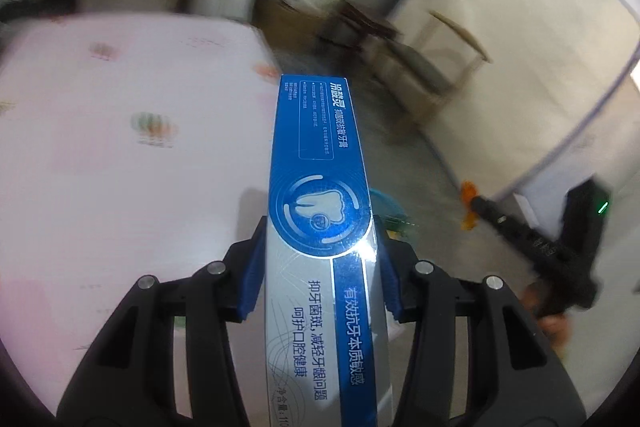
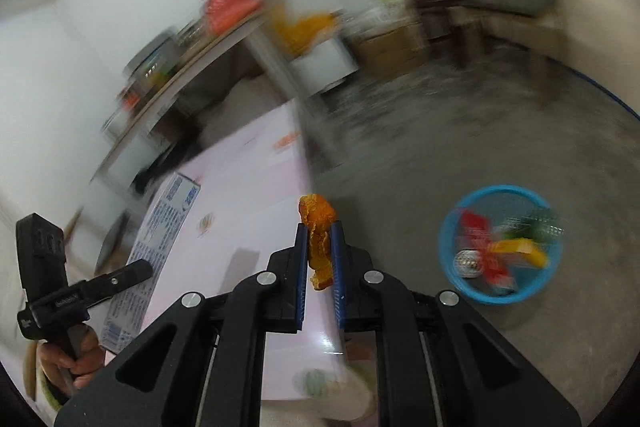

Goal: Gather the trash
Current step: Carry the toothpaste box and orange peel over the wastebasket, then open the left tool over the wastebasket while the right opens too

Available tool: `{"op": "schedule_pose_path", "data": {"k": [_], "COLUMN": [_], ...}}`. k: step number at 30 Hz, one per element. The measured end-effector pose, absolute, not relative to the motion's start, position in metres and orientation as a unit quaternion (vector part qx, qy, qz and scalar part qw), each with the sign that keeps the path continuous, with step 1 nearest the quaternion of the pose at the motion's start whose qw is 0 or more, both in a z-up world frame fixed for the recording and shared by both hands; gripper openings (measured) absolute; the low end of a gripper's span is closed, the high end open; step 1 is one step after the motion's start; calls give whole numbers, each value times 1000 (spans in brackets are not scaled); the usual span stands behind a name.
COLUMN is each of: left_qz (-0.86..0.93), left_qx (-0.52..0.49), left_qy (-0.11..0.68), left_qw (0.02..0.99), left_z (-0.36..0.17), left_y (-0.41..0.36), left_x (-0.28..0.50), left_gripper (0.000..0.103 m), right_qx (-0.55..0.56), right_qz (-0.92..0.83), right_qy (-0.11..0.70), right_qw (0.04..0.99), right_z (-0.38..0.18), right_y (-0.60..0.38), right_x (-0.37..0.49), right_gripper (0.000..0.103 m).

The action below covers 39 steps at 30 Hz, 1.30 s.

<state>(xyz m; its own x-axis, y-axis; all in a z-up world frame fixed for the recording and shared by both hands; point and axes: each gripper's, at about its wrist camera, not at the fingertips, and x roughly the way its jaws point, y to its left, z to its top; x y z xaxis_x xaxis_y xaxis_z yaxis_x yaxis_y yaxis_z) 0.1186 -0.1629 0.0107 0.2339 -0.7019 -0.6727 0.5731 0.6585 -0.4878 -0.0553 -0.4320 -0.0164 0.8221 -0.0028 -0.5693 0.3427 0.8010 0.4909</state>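
Note:
My left gripper (image 1: pixel 320 243) is shut on a long blue and silver toothpaste box (image 1: pixel 320 167), held above the edge of a pink table (image 1: pixel 120 147). The box also shows in the right wrist view (image 2: pixel 160 239). My right gripper (image 2: pixel 320 243) is shut on a piece of orange peel (image 2: pixel 318 223), held over the table's corner. In the left wrist view the right gripper (image 1: pixel 476 205) shows at the right with the peel (image 1: pixel 467 191) at its tip. A blue basket (image 2: pixel 448 247) holding several pieces of trash stands on the floor to the right.
The pink tablecloth (image 2: pixel 248 227) has small printed patterns. A cluttered shelf (image 2: pixel 192 67) and cardboard boxes (image 2: pixel 392 47) stand behind. A wooden chair (image 1: pixel 440 59) stands by the beige wall. The floor (image 2: pixel 480 155) is grey concrete.

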Motion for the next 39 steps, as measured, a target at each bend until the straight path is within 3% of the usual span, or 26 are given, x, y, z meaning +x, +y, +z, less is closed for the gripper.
{"op": "schedule_pose_path", "data": {"k": [8, 14, 16, 17, 22, 28, 39], "left_qz": [-424, -389, -364, -359, -370, -402, -428], "left_qx": [-57, -37, -38, -45, -105, -95, 32], "left_qy": [616, 620, 627, 635, 652, 603, 462], "left_qw": [661, 681, 688, 683, 653, 683, 776], "left_z": [-62, -107, -127, -134, -129, -82, -13], "left_y": [-346, -442, -461, -466, -440, -385, -256], "left_x": [116, 109, 112, 113, 108, 102, 71], "left_gripper": [46, 48, 69, 69, 69, 70, 78], "right_qx": [416, 459, 469, 471, 480, 475, 427], "right_qz": [-206, -226, -228, -227, -223, -214, -186], "right_qy": [255, 259, 264, 265, 276, 302, 381], "right_qw": [849, 819, 812, 810, 803, 798, 799], "right_z": [-67, -101, -109, -111, -128, -145, -164], "right_y": [-524, -546, -550, -552, -561, -562, -565], "right_x": [-154, -180, -181, -183, -176, -155, -70], "right_gripper": [12, 12, 12, 12, 12, 12, 12]}}
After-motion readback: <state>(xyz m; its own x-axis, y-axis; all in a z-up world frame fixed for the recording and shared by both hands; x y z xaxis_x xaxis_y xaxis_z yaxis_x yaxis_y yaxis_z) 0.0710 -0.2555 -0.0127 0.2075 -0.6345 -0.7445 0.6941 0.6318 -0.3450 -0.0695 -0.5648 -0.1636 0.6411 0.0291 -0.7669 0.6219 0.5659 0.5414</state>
